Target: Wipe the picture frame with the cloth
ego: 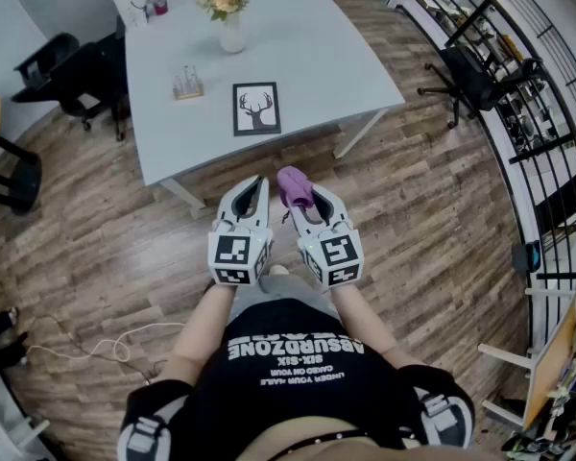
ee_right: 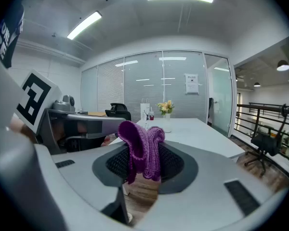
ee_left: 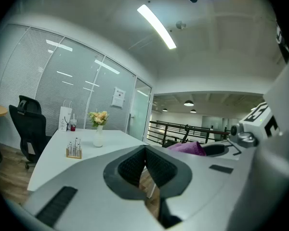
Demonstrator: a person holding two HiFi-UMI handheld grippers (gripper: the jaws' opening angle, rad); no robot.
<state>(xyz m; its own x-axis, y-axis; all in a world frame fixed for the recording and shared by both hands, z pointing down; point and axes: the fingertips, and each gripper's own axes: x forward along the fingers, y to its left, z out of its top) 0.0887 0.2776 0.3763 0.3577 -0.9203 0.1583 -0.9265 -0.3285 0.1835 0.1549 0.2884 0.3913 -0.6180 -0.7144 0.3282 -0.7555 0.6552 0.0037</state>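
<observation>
The right claw (ego: 305, 198) is clenched on the purple cloth (ee_right: 142, 150), which bunches up between its pads and droops over them. Gripping it by a fold probably leaves loose fabric free as the wiping face. The left claw (ee_left: 145, 154) is pressed together with nothing between its jaws, likely kept spare to steady the picture frame (ego: 256, 108). Both claws sit side by side at the lower centre of the head view, over the wooden floor (ego: 125, 229) and short of the tabletop (ego: 317, 56). The picture frame lies flat near the tabletop's lower edge, above and slightly left of the cloth, well apart from both claws. A vase of flowers (ego: 228, 15) stands farther up.
</observation>
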